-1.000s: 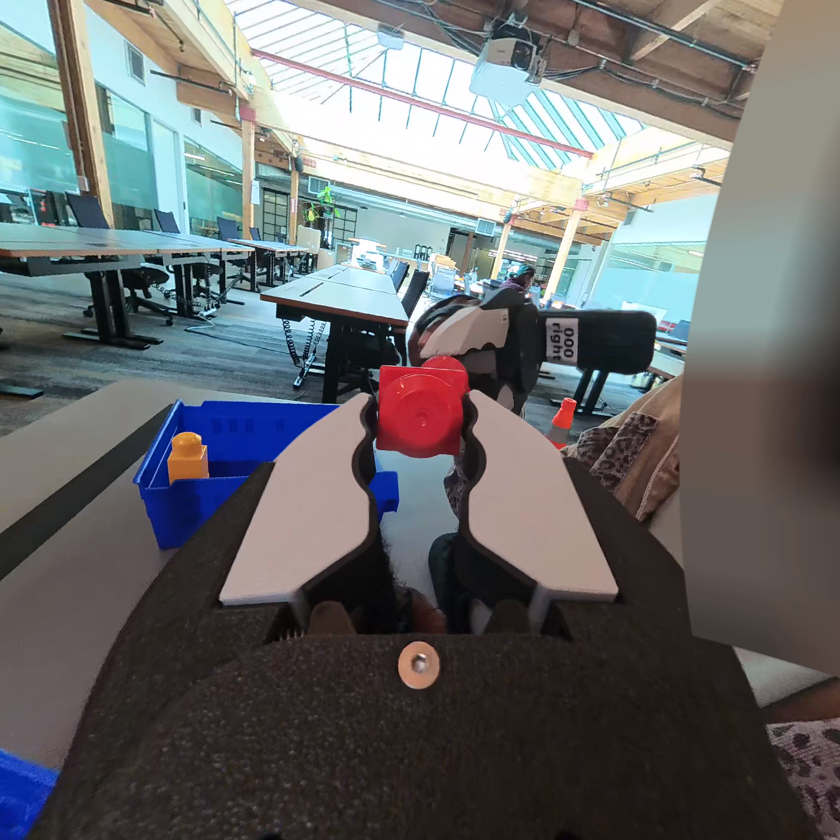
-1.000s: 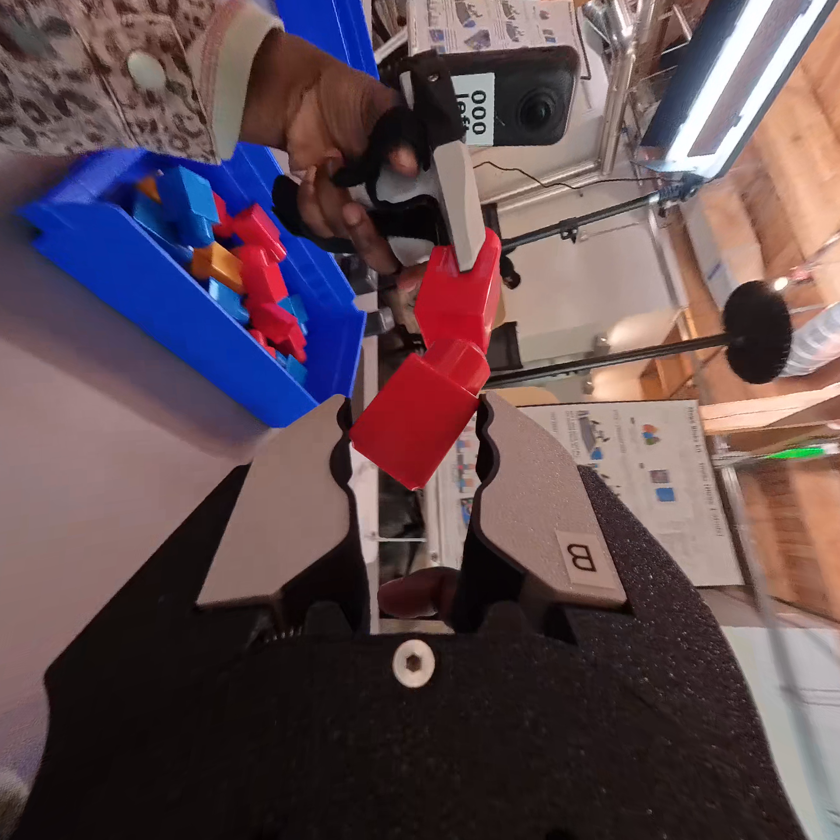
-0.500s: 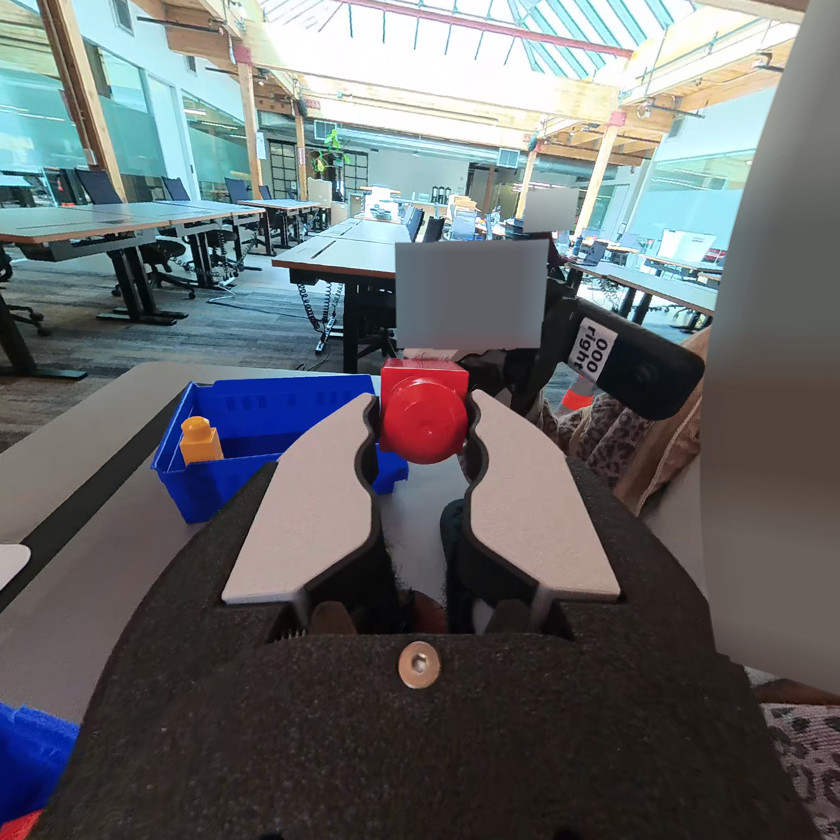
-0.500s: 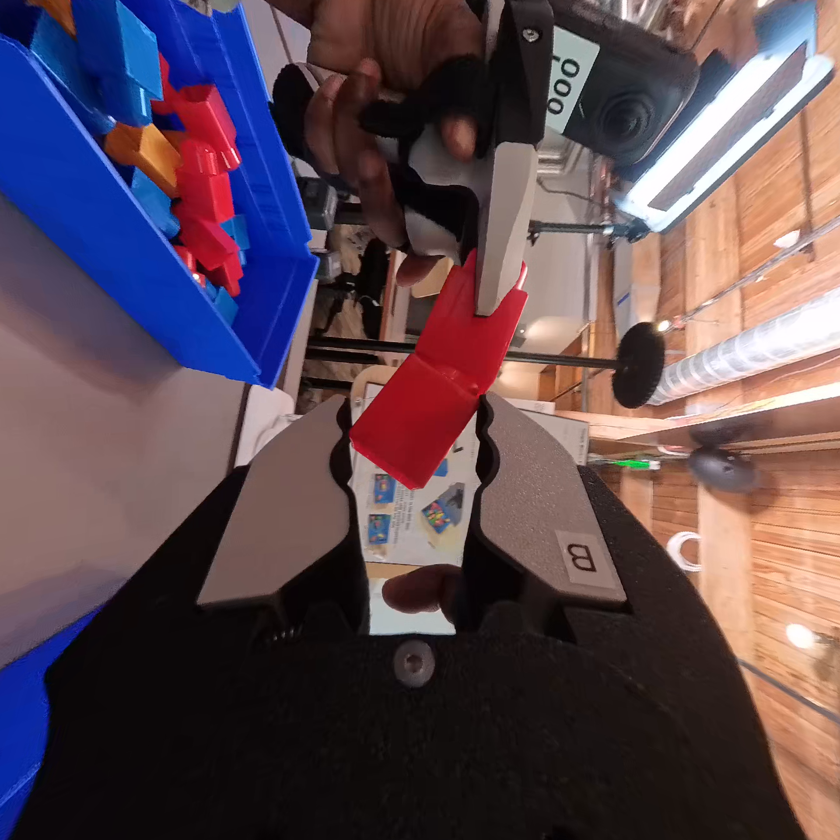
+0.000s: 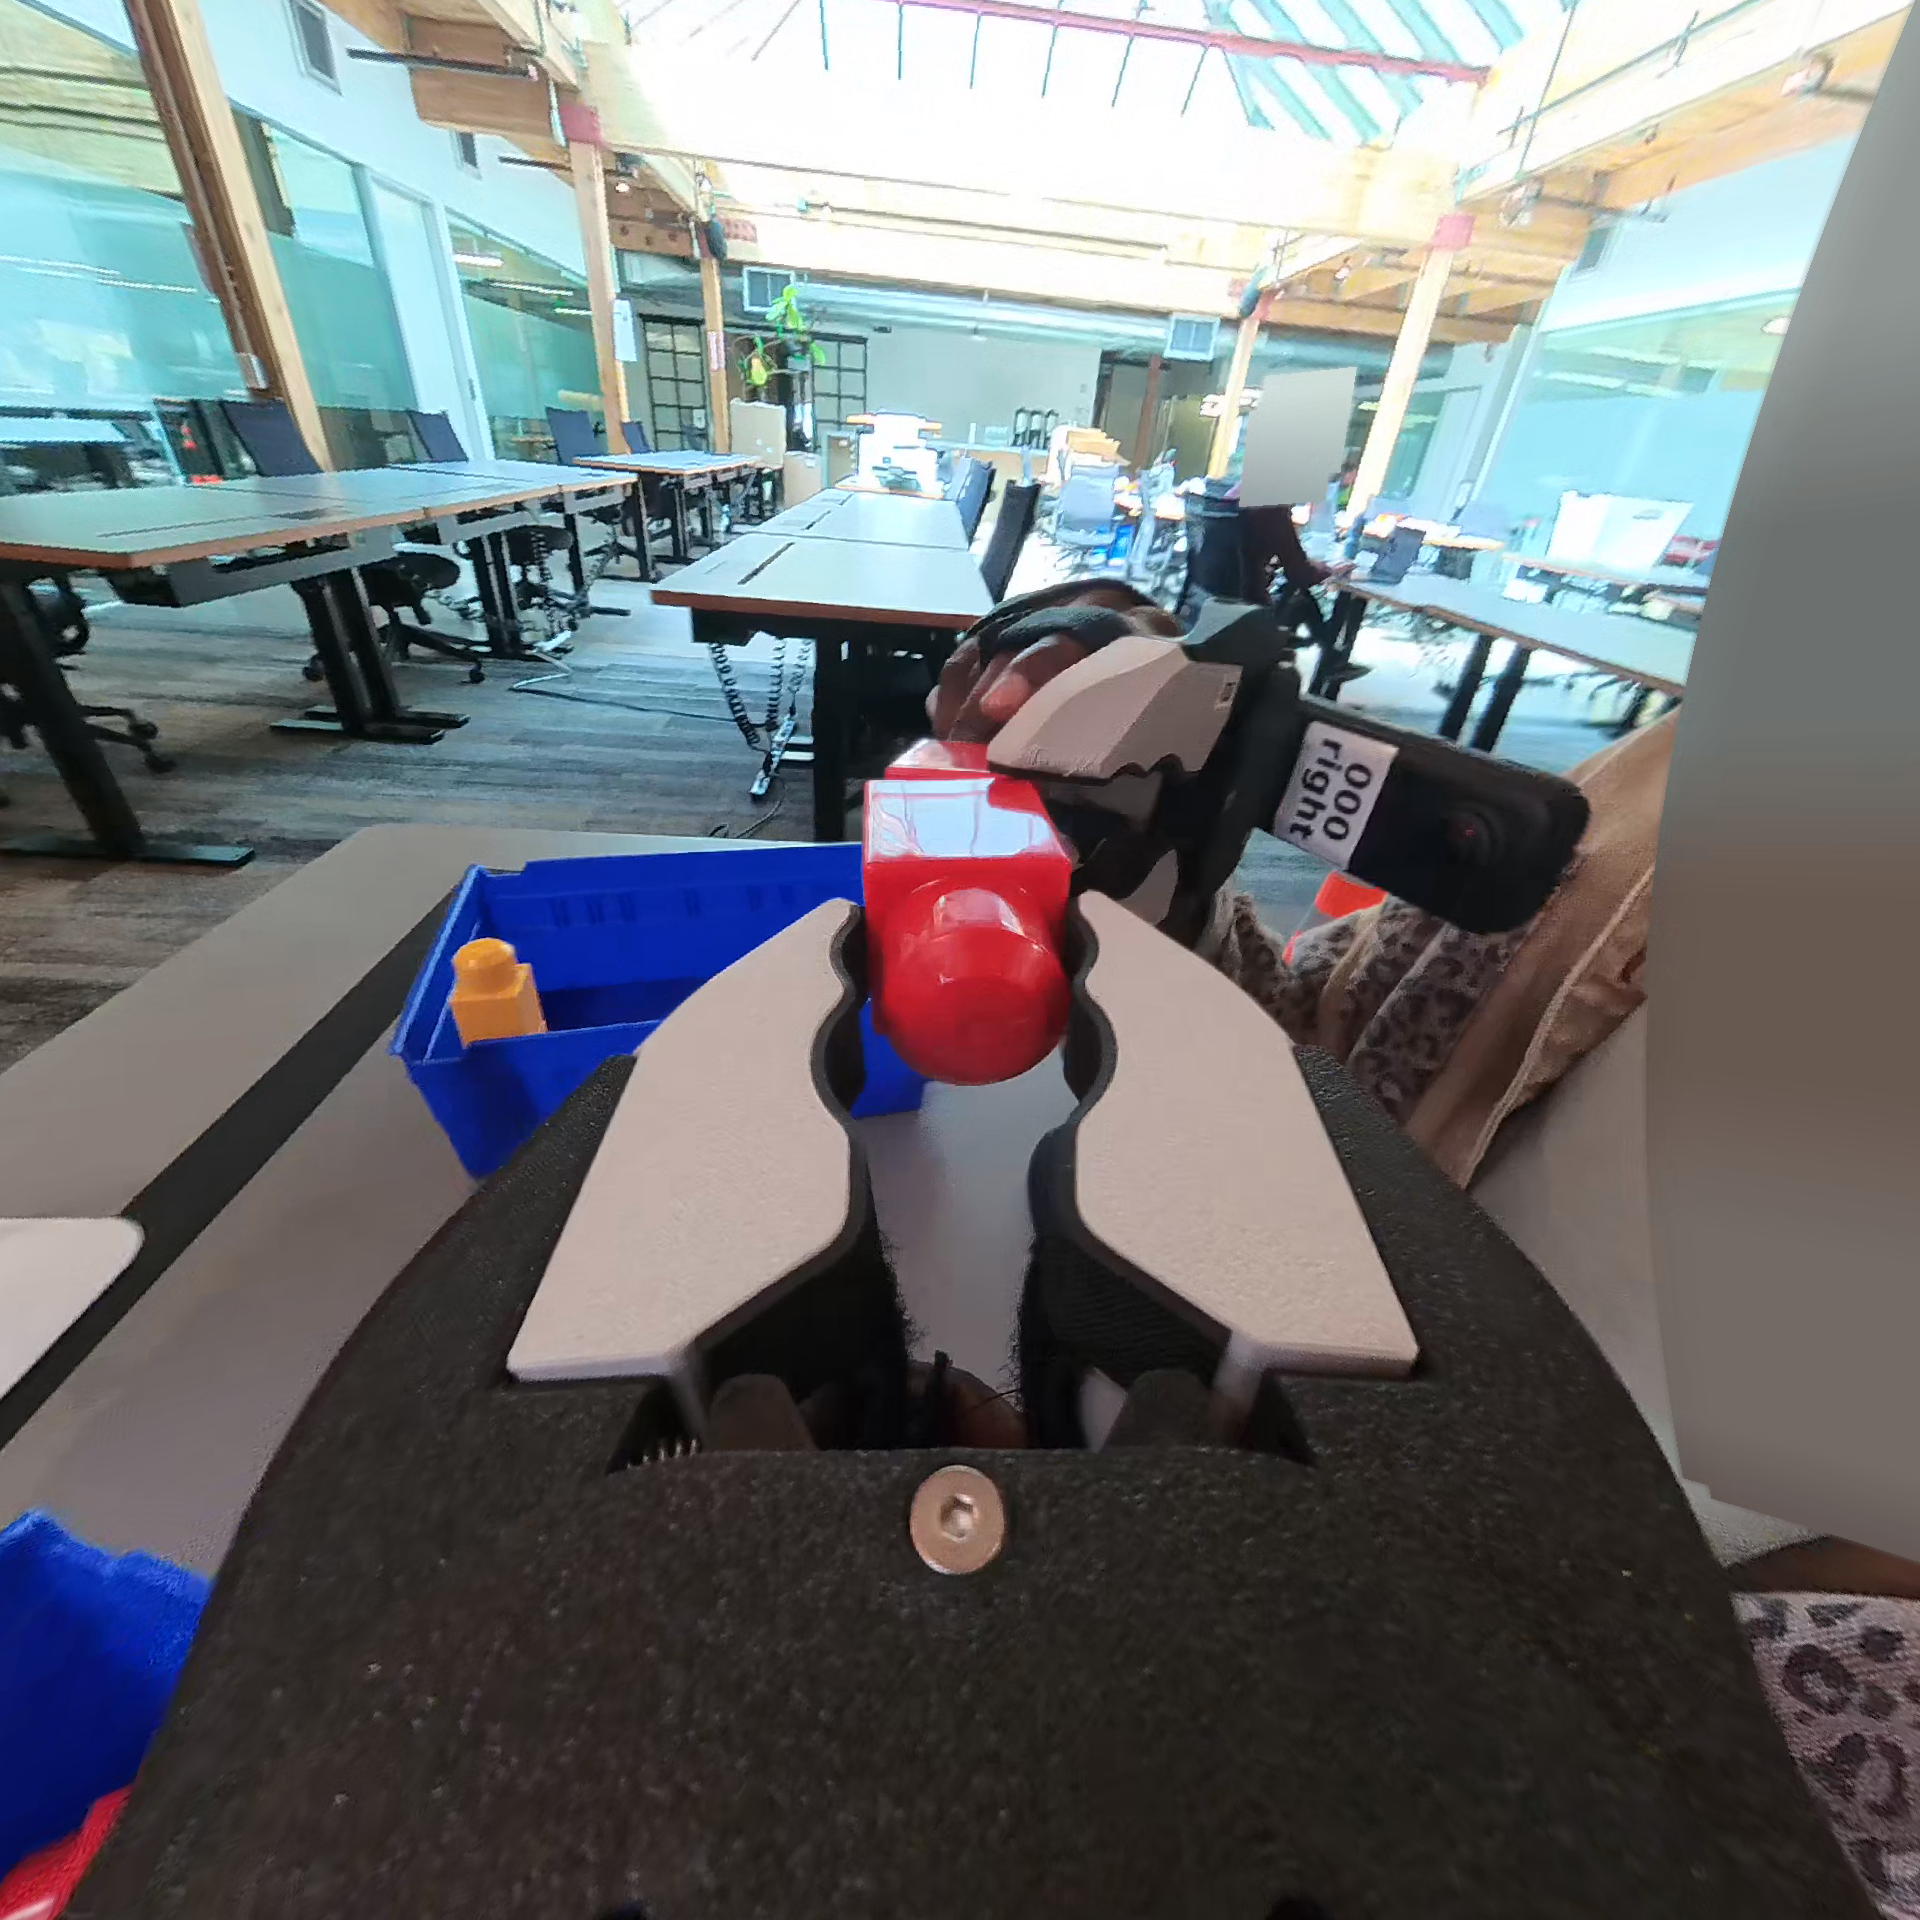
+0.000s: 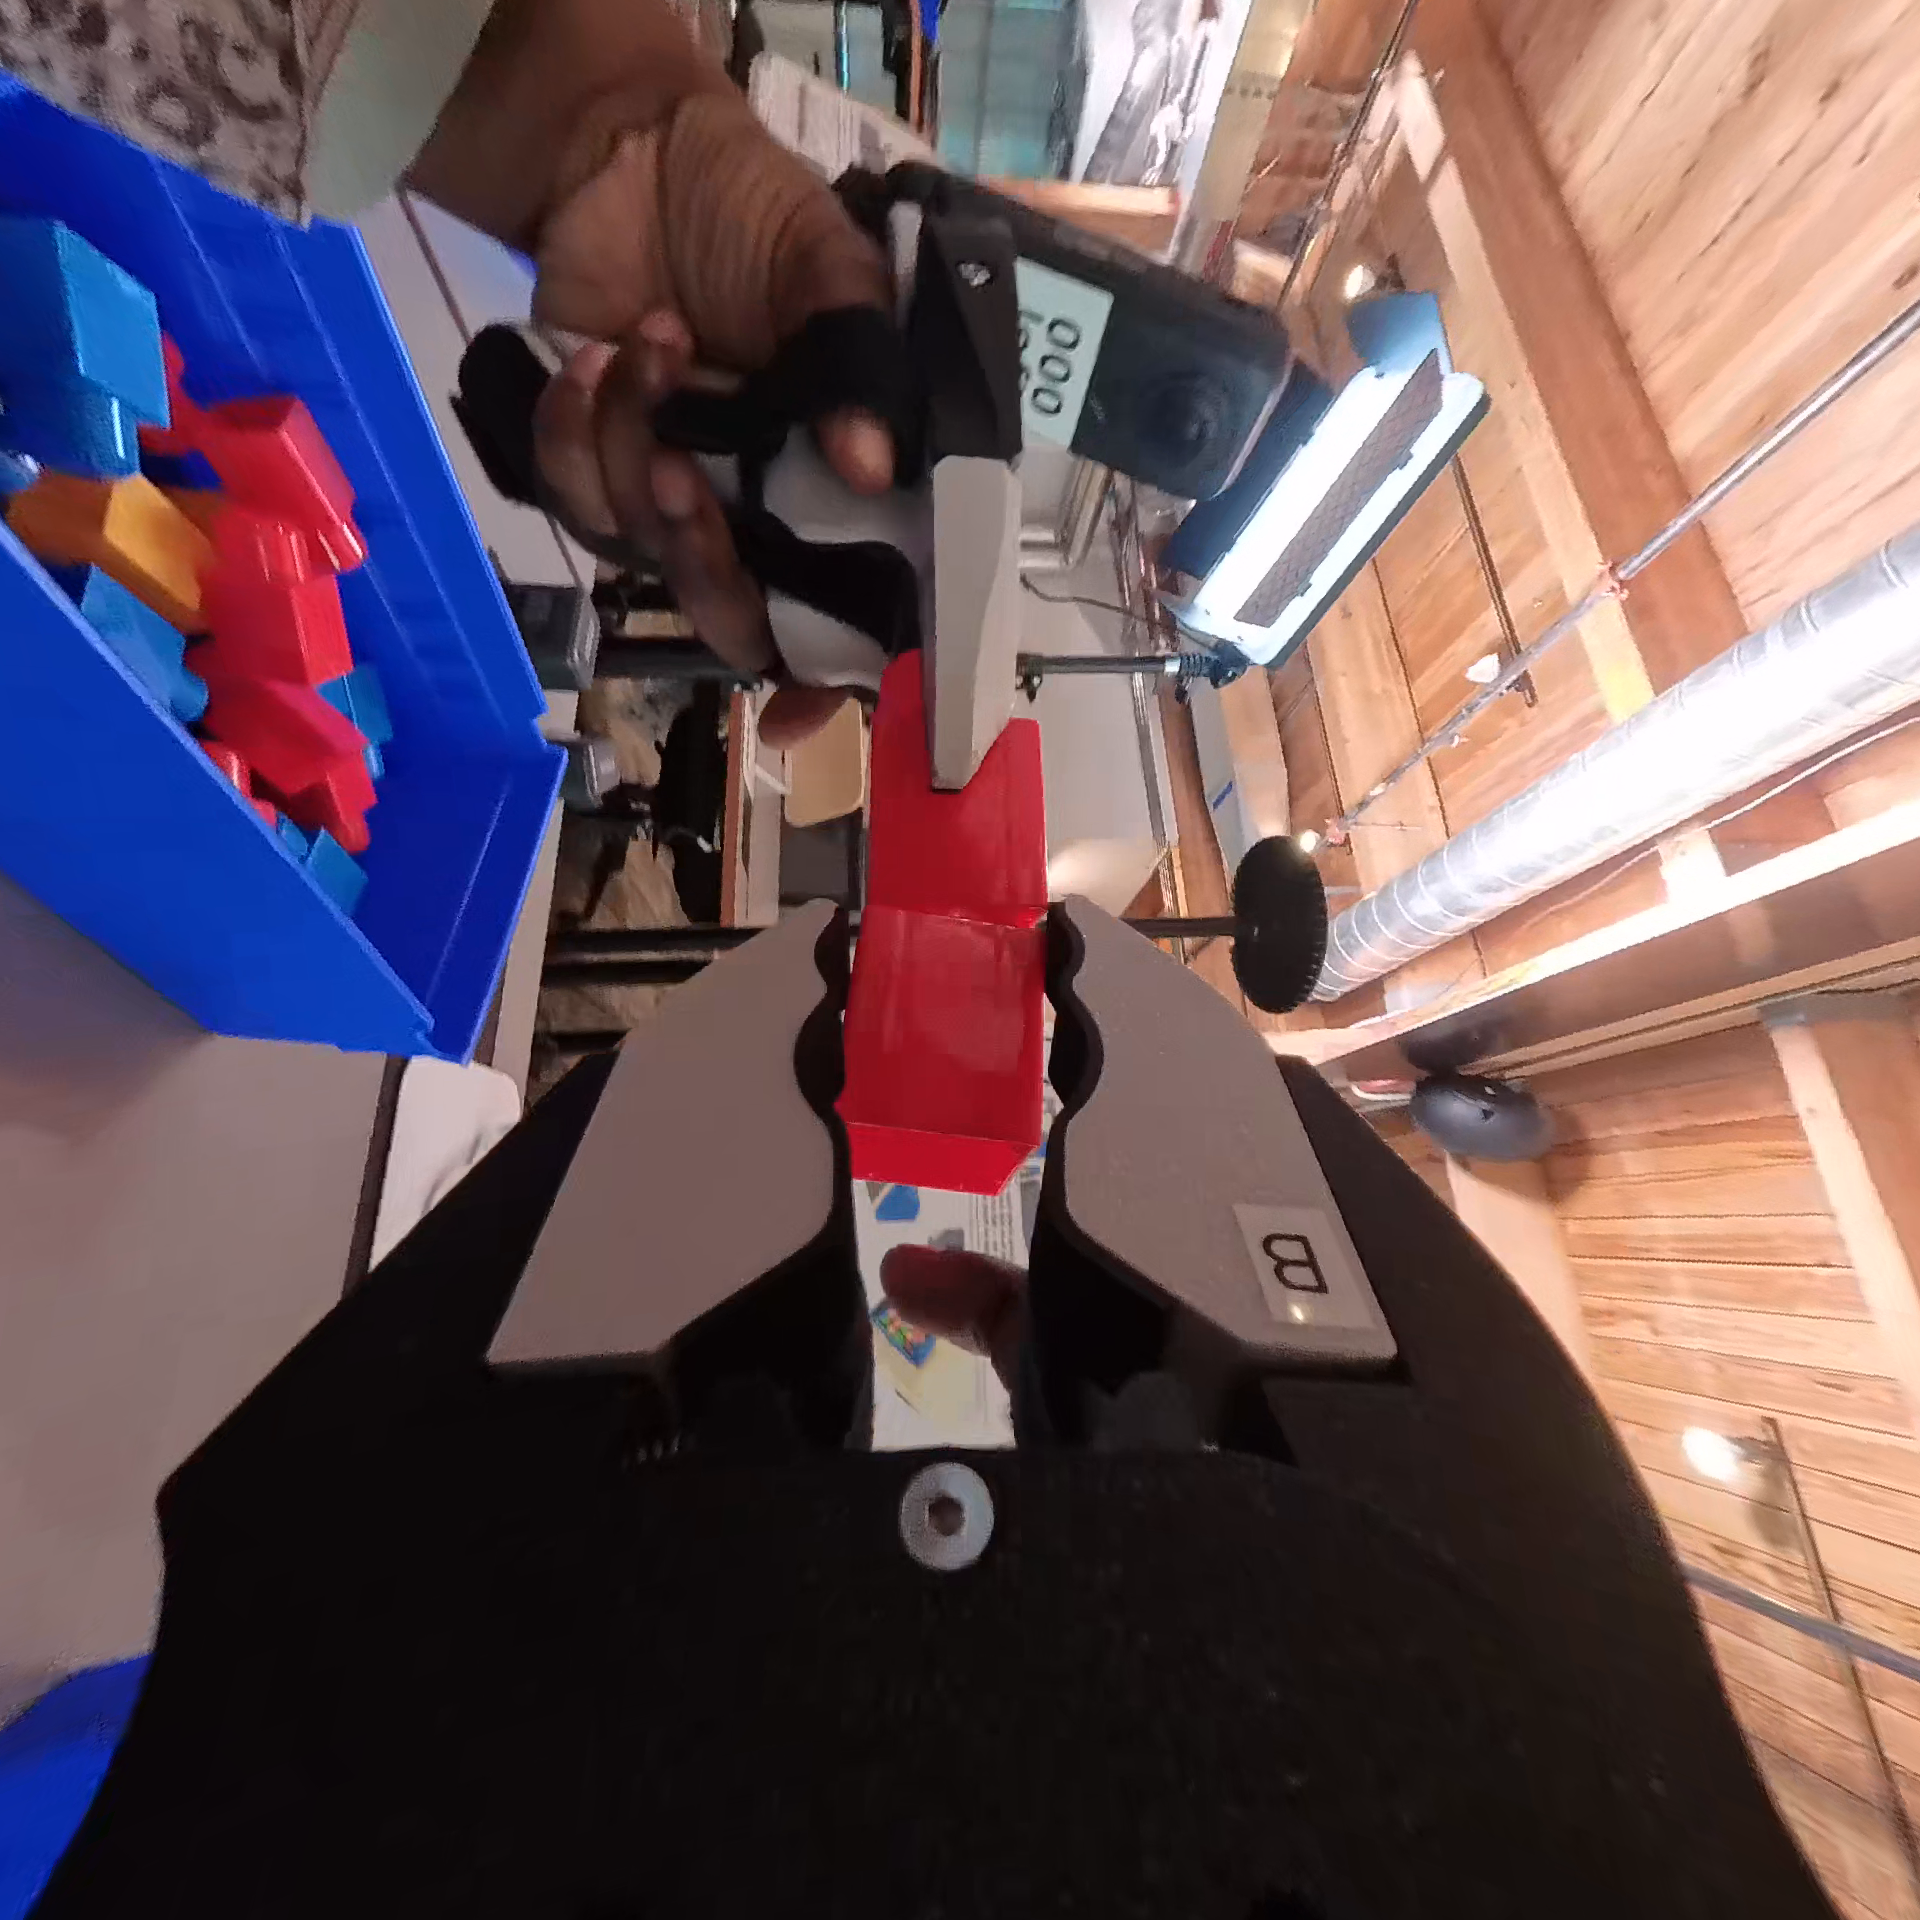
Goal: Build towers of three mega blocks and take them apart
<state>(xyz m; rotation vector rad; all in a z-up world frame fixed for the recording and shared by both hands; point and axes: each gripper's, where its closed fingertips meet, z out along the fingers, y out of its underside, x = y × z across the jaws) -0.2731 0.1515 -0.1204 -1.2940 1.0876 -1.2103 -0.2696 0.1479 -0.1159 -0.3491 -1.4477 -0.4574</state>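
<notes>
Right wrist view: right tongs [image 6: 943,1023], sticker-lettered, and white-labelled left tongs [image 5: 964,992] each clamp a red block [image 6: 940,1049].

**Free room and obstacles about the joined blocks**

Both grippers meet in the air above the surface [image 5: 260,1288], each closed on one of two joined red blocks [image 6: 951,935], so neither has room between its fingers. Below them the grey surface lies bare. A blue bin [image 5: 623,997] with one orange block [image 5: 494,992] stands beyond; a fuller blue bin [image 6: 343,727] flanks the other side.
</notes>
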